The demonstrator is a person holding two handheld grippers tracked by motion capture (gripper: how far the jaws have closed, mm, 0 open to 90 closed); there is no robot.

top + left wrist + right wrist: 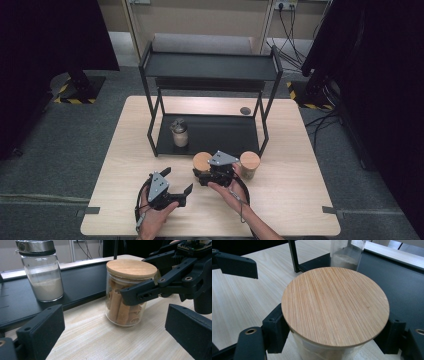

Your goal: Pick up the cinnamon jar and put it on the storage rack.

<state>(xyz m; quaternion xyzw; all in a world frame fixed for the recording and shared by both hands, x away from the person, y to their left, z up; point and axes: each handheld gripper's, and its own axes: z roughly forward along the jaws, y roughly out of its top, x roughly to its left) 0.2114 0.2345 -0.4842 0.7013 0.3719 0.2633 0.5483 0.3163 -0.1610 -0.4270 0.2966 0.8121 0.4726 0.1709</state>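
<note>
Right gripper [206,176]: found clamped on the glass body of the wooden-lidded jar [202,162]; in the right gripper view the jaws were seen pressed against both sides of the jar just under its lid [335,306].
Left gripper [177,184]: found with jaws spread wide and nothing between them; held in the person's left hand [155,217] near the tabletop's near edge, left of centre.
Wooden-lidded jar: observed standing upright on the tabletop [295,195], just in front of the black rack's front edge, about midway along it; rolled biscuit-like sticks [120,307] were noted inside in the left gripper view.
Second wooden-lidded jar [249,165]: recorded upright on the tabletop, just right of the gripped jar, near the rack's front right leg.
Metal-lidded jar [179,132]: recorded upright on the lower shelf of the black rack [210,67], towards that shelf's left side; a pale powder was seen in its lower half.
Black rack: noted standing at the far middle of the tabletop, with its upper shelf bare.
Right hand [227,192]: seen beneath the right gripper, towards the near edge.
</note>
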